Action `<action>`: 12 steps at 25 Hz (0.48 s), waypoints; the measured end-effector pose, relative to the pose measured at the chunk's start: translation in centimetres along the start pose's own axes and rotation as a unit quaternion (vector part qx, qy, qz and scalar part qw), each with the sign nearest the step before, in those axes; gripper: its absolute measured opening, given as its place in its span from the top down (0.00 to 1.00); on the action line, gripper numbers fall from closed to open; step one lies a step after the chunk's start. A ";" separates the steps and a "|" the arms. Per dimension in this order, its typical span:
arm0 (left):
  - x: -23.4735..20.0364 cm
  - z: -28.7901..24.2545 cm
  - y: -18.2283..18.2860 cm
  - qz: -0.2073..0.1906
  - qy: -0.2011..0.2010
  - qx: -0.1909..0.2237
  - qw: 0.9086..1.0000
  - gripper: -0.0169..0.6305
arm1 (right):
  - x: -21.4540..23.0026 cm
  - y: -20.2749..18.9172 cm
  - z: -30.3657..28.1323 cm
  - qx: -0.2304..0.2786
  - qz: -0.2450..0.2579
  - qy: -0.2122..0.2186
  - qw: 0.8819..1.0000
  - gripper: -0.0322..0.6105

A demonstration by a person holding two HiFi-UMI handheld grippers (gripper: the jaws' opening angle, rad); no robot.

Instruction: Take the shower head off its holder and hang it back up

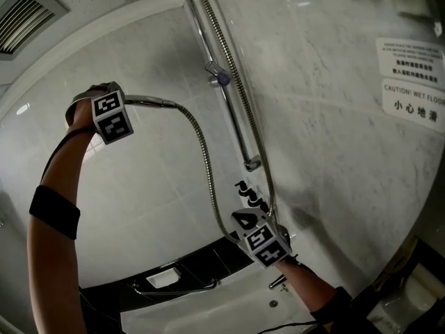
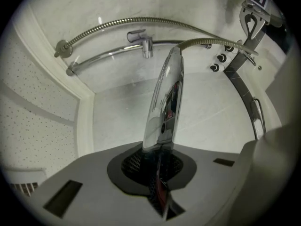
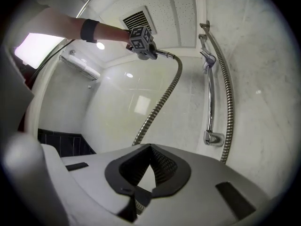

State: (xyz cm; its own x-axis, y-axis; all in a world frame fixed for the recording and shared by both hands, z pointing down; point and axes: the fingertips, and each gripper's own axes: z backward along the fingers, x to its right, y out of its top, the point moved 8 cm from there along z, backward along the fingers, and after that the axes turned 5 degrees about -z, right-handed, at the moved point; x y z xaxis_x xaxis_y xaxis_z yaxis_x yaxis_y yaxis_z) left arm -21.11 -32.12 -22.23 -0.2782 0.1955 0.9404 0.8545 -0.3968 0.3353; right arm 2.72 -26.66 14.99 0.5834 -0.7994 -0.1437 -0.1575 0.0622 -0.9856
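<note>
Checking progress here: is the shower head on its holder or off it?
Off. The left gripper holds the shower head clear of the empty holder on the rail.

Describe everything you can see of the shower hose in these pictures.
The shower hose is a slim, ribbed, silvery tube that looks like metal. One end joins the chrome shower handle, clamped in the raised left gripper. From there it bends down to the right gripper, whose shut jaws seem to pinch it at their tips. Another stretch runs up beside the wall rail towards its top. It hangs slack, without kinks.
</note>
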 end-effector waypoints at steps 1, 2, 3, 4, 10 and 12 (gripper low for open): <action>-1.1 0.1 0.2 -0.003 0.004 -0.003 1.000 0.92 | 0.2 0.2 0.1 0.002 0.000 -0.002 1.000 0.92; -2.2 0.3 0.4 -0.006 0.009 -0.005 1.000 0.92 | 0.5 0.4 0.2 0.004 0.000 -0.003 1.000 0.92; -3.2 0.5 0.7 -0.009 0.014 -0.007 1.000 0.92 | 0.6 0.6 0.3 0.006 0.000 -0.005 1.000 0.92; -4.1 0.6 1.1 -0.014 0.018 -0.009 1.000 0.92 | 0.8 0.8 0.4 0.007 0.000 -0.006 1.000 0.92; -8.4 0.8 3.6 -0.031 0.029 -0.015 0.999 0.92 | 1.1 2.1 1.0 0.020 0.008 -0.004 1.000 0.92; -9.6 0.9 4.3 -0.039 0.034 -0.021 0.998 0.92 | 1.3 2.4 1.1 0.024 0.008 -0.004 1.000 0.92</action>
State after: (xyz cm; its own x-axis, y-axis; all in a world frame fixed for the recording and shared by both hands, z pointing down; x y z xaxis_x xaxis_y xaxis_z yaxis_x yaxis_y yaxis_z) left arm -14.39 -34.87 -29.88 -0.3726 0.1667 0.9129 0.8108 -0.4200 0.4076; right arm 4.00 -26.86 12.35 0.5877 -0.7933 -0.1594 -0.1275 0.1038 -0.9864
